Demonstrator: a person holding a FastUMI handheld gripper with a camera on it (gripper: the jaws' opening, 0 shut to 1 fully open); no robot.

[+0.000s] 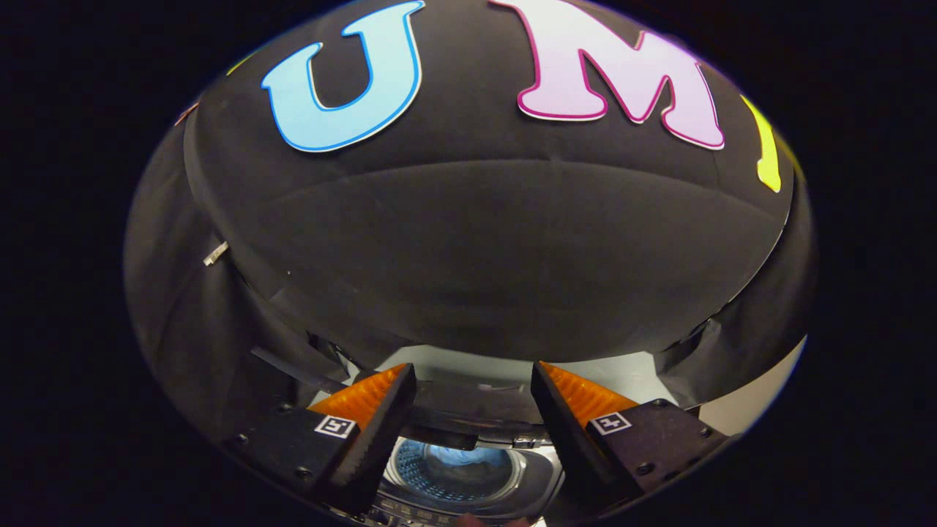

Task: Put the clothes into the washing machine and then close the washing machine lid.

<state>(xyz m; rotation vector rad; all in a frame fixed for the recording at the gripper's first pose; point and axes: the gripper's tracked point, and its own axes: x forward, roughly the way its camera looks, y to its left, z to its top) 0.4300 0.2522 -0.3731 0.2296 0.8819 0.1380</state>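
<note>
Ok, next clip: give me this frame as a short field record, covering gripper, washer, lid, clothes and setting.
gripper: gripper open, fingers apart, nothing between them
washer: washing machine below and between the fingers, drum visible
lid: lid raised, not closed
clothes: pale blue cloth lying inside the drum
setting: black booth wall beyond the fingers

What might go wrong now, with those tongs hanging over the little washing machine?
1. The tongs are open and hold nothing, well above the washing machine; lowered carelessly, they may hit its rim.
2. The lid stands open behind the drum; a clumsy push might slam it or miss it.
3. A pale bluish cloth seems to lie in the drum; whether any edge hangs out to catch under the lid cannot be told.
</note>
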